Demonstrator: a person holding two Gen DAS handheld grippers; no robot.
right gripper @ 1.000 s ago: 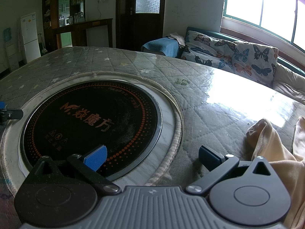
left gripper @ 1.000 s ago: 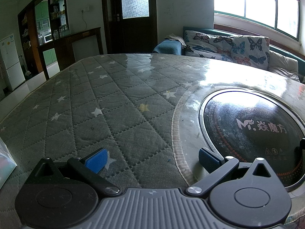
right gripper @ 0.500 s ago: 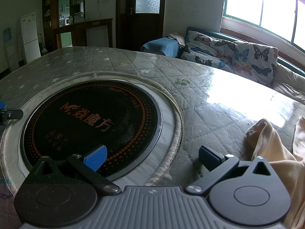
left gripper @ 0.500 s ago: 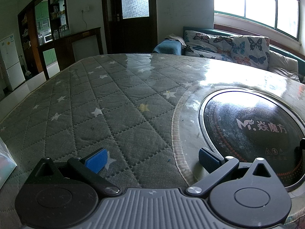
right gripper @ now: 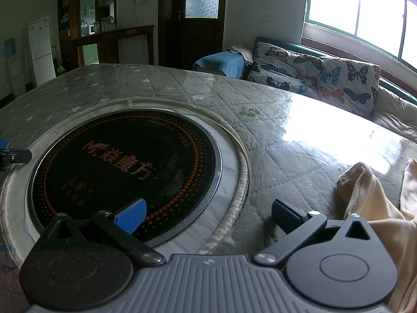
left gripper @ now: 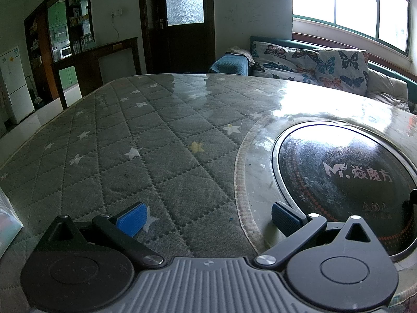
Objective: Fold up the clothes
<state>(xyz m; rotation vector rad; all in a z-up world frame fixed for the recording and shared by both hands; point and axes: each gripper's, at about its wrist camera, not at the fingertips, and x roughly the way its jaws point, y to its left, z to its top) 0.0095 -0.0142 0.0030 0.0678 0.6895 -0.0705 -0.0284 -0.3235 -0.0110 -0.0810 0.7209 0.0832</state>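
Note:
A peach-coloured garment (right gripper: 375,208) lies crumpled on the table at the right edge of the right wrist view, partly hidden behind my right gripper's body. My right gripper (right gripper: 207,215) is open with nothing between its blue pads, low over the rim of the black round cooktop (right gripper: 125,167), just left of the garment. My left gripper (left gripper: 207,215) is also open and holds nothing, hovering low over the grey star-quilted table cover (left gripper: 146,143). No clothing shows in the left wrist view. The left gripper's fingertip (right gripper: 13,155) peeks in at the left edge of the right wrist view.
The black cooktop (left gripper: 351,180) is set into the table's middle under a glossy clear sheet. A pale plastic bag (left gripper: 7,219) sits at the table's left edge. Behind the table are a butterfly-print sofa (right gripper: 320,80), a dark door (left gripper: 179,23) and a white fridge (right gripper: 41,49).

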